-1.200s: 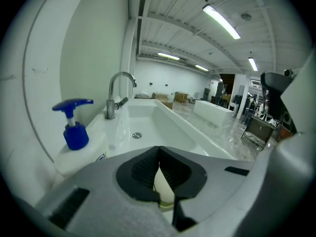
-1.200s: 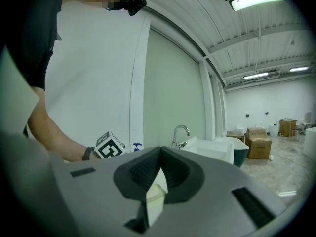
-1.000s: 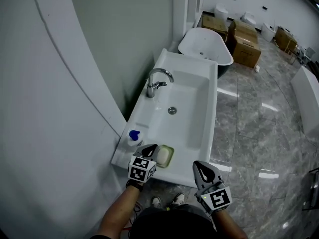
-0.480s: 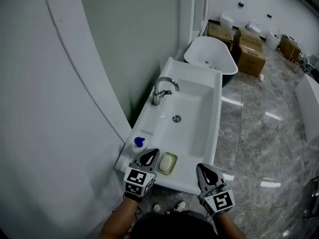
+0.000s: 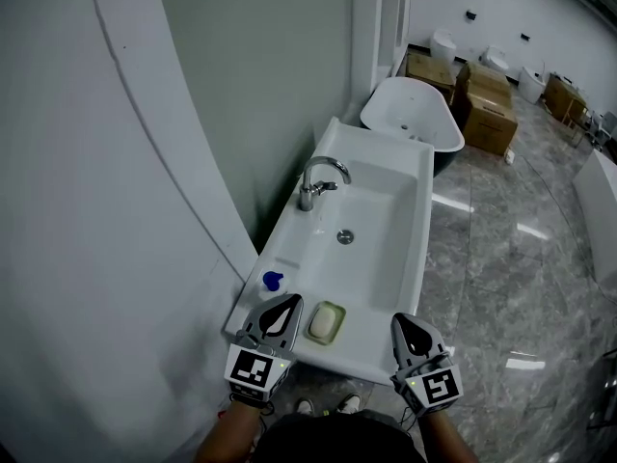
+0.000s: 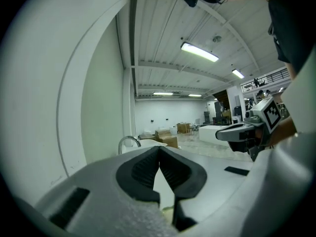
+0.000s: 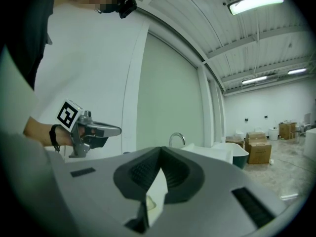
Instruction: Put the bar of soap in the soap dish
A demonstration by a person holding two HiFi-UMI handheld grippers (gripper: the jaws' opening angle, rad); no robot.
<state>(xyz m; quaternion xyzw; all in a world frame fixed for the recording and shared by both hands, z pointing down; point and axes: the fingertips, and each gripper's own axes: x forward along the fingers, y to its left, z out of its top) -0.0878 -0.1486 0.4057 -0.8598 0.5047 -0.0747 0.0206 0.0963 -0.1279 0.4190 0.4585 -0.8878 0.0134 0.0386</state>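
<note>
A cream bar of soap (image 5: 324, 324) lies in the green soap dish (image 5: 338, 311) on the near rim of the white sink (image 5: 386, 258). My left gripper (image 5: 289, 303) hangs shut and empty just left of the dish and above the sink's corner; its jaws (image 6: 159, 149) meet at the tips. On the right of the dish, out past the sink's front edge, my right gripper (image 5: 400, 321) is also shut, with nothing between the jaws (image 7: 160, 151). Under those jaws the dish (image 7: 151, 204) shows through the gap.
A chrome faucet (image 5: 318, 181) and a drain (image 5: 345, 236) sit further along the sink. A blue-capped bottle (image 5: 273, 281) stands at the near left corner. The wall (image 5: 145, 162) runs close on the left. A bathtub (image 5: 415, 114) and cardboard boxes (image 5: 487, 95) lie beyond.
My left gripper has risen from beside the dish toward the camera, jaws staying shut. The soap stays in the dish. The right gripper has barely moved.
</note>
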